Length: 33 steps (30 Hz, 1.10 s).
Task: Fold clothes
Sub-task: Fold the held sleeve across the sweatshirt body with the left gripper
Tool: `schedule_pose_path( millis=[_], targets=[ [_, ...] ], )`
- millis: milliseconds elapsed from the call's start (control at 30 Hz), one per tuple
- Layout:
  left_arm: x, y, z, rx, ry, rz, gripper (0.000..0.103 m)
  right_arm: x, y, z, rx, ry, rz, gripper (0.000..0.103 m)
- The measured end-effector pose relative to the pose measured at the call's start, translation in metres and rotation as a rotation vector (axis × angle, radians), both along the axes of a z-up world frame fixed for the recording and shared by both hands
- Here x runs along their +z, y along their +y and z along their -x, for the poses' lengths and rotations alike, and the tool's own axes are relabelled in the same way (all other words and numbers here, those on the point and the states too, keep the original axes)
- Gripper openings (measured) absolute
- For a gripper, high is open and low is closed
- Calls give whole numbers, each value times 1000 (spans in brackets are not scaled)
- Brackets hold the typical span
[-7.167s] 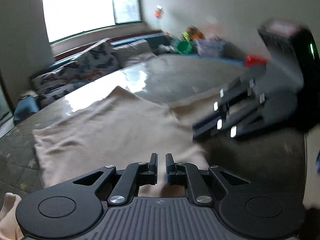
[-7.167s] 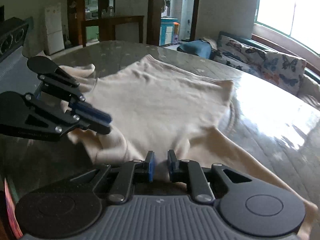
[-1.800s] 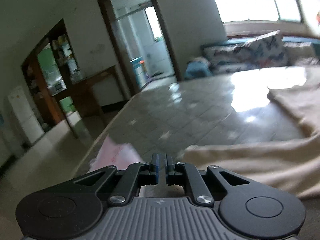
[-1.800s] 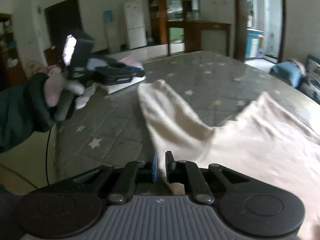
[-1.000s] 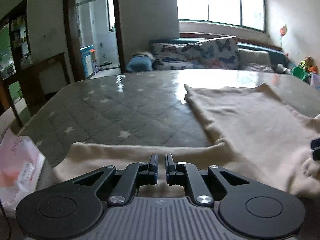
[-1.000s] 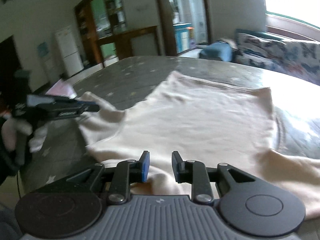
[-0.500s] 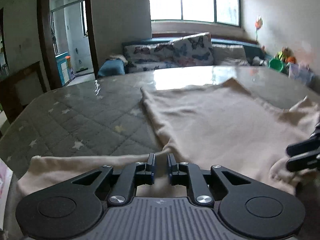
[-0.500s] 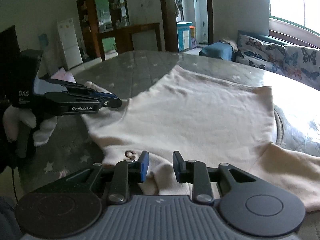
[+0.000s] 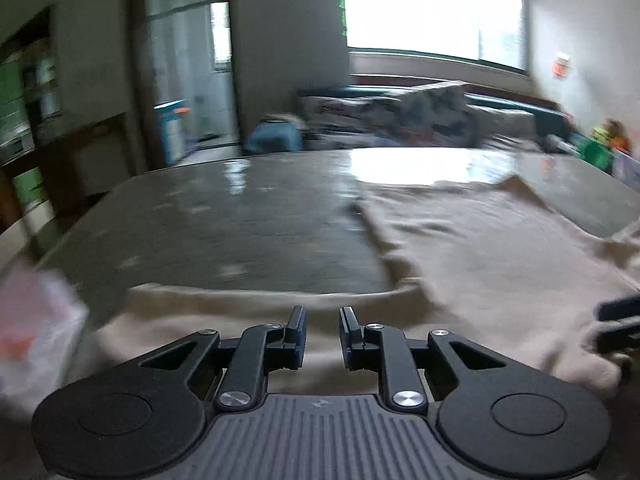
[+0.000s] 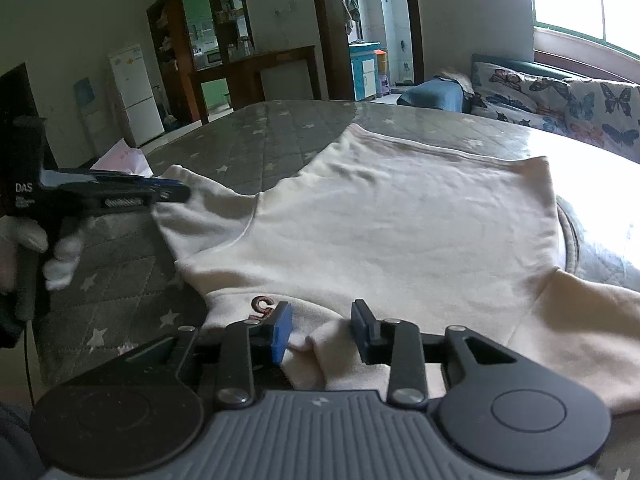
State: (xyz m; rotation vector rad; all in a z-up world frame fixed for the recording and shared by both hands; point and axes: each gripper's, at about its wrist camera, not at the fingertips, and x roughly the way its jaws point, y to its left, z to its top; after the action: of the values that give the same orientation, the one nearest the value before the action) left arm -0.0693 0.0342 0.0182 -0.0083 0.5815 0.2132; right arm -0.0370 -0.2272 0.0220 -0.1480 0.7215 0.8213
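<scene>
A grey star-quilted surface [image 10: 256, 140] is carrying a cream shirt [image 10: 400, 224] lying spread flat, with a pink bag [image 10: 124, 158] sitting at its edge.

I see a pink-and-white plastic bag [image 10: 126, 157] at the left edge of the star-quilted mattress [image 10: 248, 136]. Beyond its far edge: a butterfly-print sofa [image 10: 560, 92], a blue bundle [image 10: 432, 96] beside it, a white fridge [image 10: 136, 94] and dark wooden shelving [image 10: 224, 52].

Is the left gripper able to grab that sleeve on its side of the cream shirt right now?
Probably yes. The left gripper is open right above the sleeve, with nothing lying on the cloth or between them.
</scene>
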Motion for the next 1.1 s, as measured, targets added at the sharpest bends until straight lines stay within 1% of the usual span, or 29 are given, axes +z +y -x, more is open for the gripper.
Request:
schedule_pose_path(
  millis=[67,133,167,267,333,433,500,600,700,767,800,833,867,933,1033,1100],
  targets=[
    [1,17,11,97,-9,25,21,-1,1,1,1,-5,0,34],
    [1,30,22,174,-14,49,21,-1,1,1,0,-3,-2,34],
    [1,36,28,214,-15,51,24,0,1,1,1,-3,-1,35],
    [-1,47,38,294,-15,26,25,0,1,2,3,-6,3,35],
    [-2,55,39,327,-10,47,27,0,2,2,5,-7,4,36],
    [-2,65,35,371,-1,80,45,0,3,3,5,-10,7,38],
    [-2,69,29,395,-8,84,46,0,4,3,5,-11,8,38],
    [-3,78,21,417,-4,133,46,0,4,3,5,-11,8,38],
    [-5,86,15,464,8,155,46,0,4,3,5,-10,8,38],
    [-8,90,13,474,5,175,42,0,4,3,6,-10,7,38],
    [-8,91,12,471,3,172,35,0,4,3,6,-9,7,38],
    [-8,91,11,467,1,167,17,0,4,3,6,-9,7,38],
    [-6,93,11,465,-3,181,11,1,4,3,7,-10,8,38],
    [-2,95,13,459,-17,212,6,2,4,3,6,-11,9,38],
    [14,88,19,434,-67,219,4,5,4,0,-1,-16,1,38],
    [29,78,24,393,-108,220,4,9,6,-3,-5,-25,-3,38]
  ],
)
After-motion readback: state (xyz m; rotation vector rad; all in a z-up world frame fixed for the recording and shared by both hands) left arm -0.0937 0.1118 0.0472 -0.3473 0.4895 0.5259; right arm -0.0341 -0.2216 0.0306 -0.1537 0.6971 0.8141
